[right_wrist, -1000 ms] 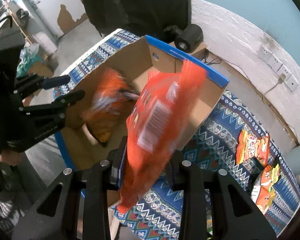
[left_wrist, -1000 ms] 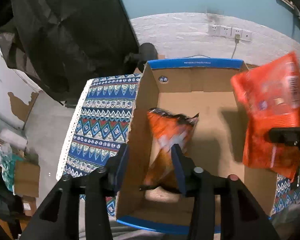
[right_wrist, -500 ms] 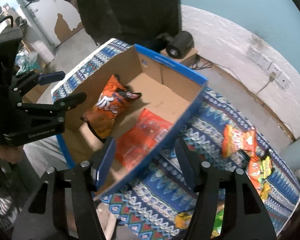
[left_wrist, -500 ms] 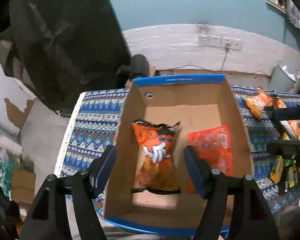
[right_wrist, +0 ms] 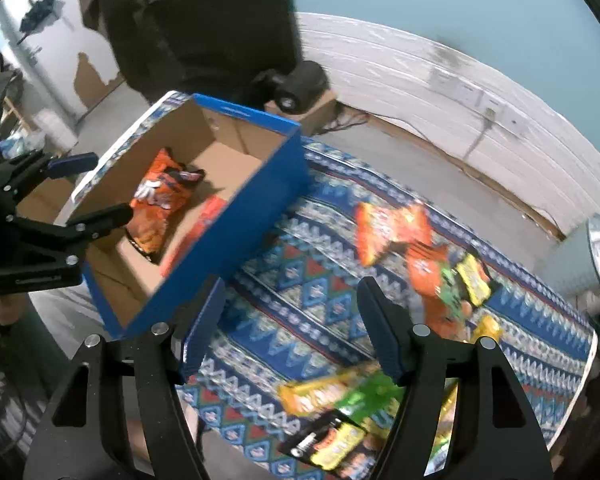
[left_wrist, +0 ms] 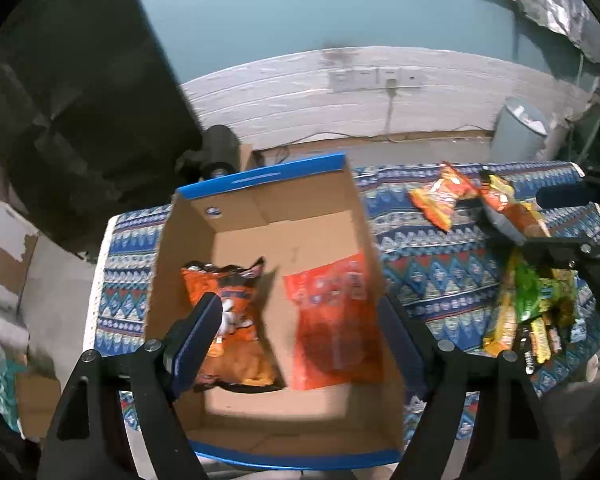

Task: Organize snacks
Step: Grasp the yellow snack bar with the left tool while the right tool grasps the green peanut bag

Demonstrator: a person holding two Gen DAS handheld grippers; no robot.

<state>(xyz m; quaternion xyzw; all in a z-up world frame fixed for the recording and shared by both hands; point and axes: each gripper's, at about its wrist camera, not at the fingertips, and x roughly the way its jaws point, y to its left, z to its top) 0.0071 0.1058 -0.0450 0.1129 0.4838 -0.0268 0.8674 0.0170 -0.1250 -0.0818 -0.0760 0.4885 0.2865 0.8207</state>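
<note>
A blue-edged cardboard box stands on the patterned cloth. An orange chip bag and a red snack bag lie flat inside it. My left gripper is open and empty above the box's near end. My right gripper is open and empty above the cloth, right of the box. Loose snacks lie ahead of it: orange bags, yellow and green packs.
A pile of green and yellow packs and orange bags lies on the cloth's right part. A black speaker sits behind the box. A grey bin stands by the white wall. The floor lies left of the table.
Both grippers opened and dropped their bags into the box. The right gripper swung right, away from the box towards the loose snacks. The left gripper pulled back and opened wider.
</note>
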